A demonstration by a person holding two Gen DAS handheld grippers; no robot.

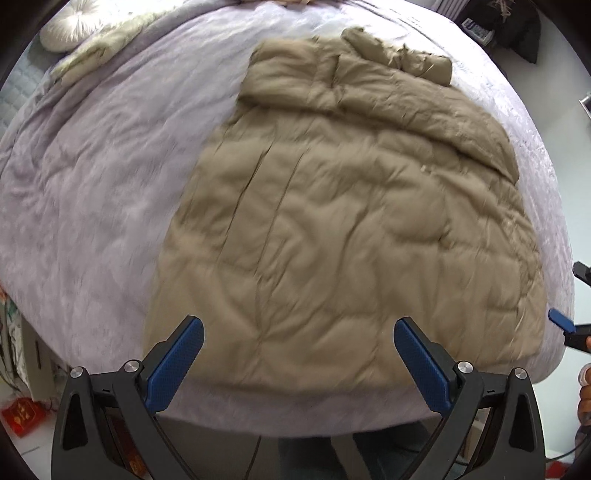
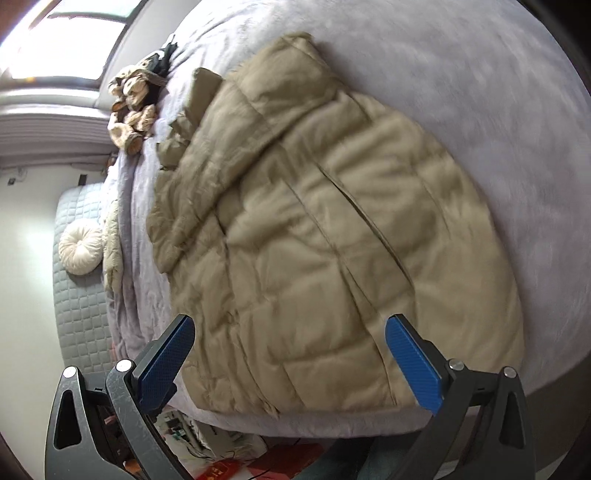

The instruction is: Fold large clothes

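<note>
The left hand-held gripper (image 1: 298, 363) and the right hand-held gripper (image 2: 290, 363) are both wide apart and hold nothing. The puffy tan coat (image 1: 351, 229) lies flat on the bed (image 1: 92, 184). It looks soft, squishy and light, so pinch a bottom corner. Only the right view shows the toy animal (image 2: 133, 107) by the window

- A pale lilac bedspread (image 1: 92, 192) covers the bed.
- A round, tufted cream cushion (image 1: 70, 26) lies at the far left corner, on a grey quilted mattress pad (image 2: 79, 295).
- A cream floral blanket (image 1: 96, 48) lies bunched just beside the cushion.
- A tan plush toy (image 2: 133, 107) lies near the bed's far edge.
- A red packet (image 1: 24, 415) lies on the floor, near left.
</note>
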